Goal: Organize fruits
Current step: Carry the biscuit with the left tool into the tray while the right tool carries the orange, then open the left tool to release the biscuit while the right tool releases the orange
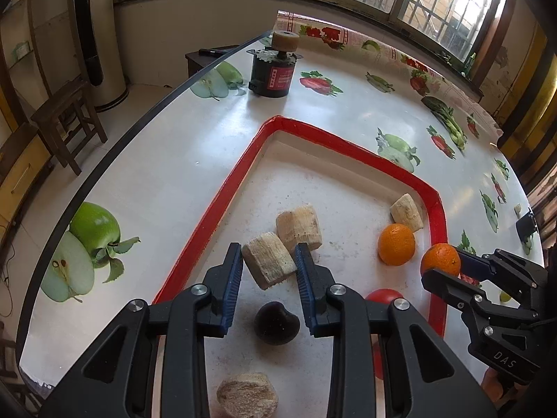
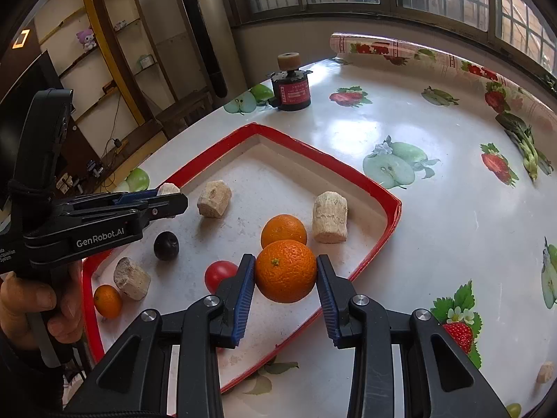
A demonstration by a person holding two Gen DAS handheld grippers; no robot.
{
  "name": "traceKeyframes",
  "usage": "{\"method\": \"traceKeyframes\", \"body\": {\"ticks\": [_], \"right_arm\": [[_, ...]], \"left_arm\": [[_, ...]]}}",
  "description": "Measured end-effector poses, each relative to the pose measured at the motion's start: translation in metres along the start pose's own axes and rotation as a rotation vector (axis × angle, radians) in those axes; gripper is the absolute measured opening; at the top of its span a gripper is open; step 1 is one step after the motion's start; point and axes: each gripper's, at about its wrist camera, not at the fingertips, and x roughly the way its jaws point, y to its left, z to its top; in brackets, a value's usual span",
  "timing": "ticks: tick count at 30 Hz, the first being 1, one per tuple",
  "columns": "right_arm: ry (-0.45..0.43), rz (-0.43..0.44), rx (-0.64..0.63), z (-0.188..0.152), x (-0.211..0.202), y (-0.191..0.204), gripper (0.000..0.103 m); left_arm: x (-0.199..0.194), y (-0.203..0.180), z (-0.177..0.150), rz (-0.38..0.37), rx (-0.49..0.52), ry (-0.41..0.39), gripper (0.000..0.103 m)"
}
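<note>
Looks like the sorting is mid-way imo. Both grippers are loaded right now: the left gripper (image 1: 268, 267) has its jaws clamped on a pale fibrous chunk (image 1: 268, 264) (sugarcane piece? can't say for sure), lifted a bit above the tray floor afaict. The right gripper (image 2: 286, 271) has its jaws clamped on an orange (image 2: 286, 271), hanging over the near-right part of the red-rimmed tray (image 2: 376, 188).

Tray contents atm, besides the 2 held bits:
- 1 more orange (image 2: 283, 230), just behind the held one
- a small orange (image 2: 107, 300) near the tray's left corner
- a red fruit (image 2: 220, 274), prob a tomato or plum, partly hidden by the right gripper
- a dark plum-ish thing (image 2: 166, 245)
- 3 more pale chunks: one at the back (image 2: 214, 198), one by the right rim (image 2: 330, 216), one near the small orange (image 2: 131, 278)

So everything's in 1 tray but mixed, no clear groups yet. My guess is what's left is bunching like w/ like: oranges together, chunks together. The counter (image 2: 417, 132) outside the tray has no loose fruit, only printed pics plus a small black motor-looking thing (image 2: 291, 85) at the far end.
</note>
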Motion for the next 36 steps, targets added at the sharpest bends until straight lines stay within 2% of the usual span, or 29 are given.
{"method": "traceKeyframes", "body": {"ticks": [12,14,15,16,19,28,36], "right_arm": [[0.022,0.0,0.006,-0.002,0.009,-0.004,0.037],[0.023,-0.005,0.001,-0.002,0.009,-0.003,0.037],[0.022,-0.006,0.0,-0.002,0.009,-0.003,0.039],[0.019,-0.006,0.001,-0.003,0.007,-0.003,0.042],[0.004,-0.009,0.001,-0.003,0.001,-0.002,0.048],[-0.046,-0.024,0.018,-0.012,-0.034,-0.012,0.048],[-0.089,-0.063,0.06,-0.033,-0.074,-0.035,0.048]], "left_arm": [[0.009,-0.002,-0.009,0.023,0.002,0.049,0.03],[0.007,-0.004,-0.01,0.038,0.006,0.048,0.04],[0.005,-0.005,-0.011,0.043,0.009,0.044,0.049],[0.003,-0.005,-0.011,0.047,0.011,0.038,0.054],[-0.004,-0.007,-0.012,0.049,0.014,0.025,0.054],[-0.022,-0.015,-0.018,0.039,0.017,-0.004,0.054],[-0.04,-0.042,-0.026,-0.012,0.046,-0.03,0.053]]}}
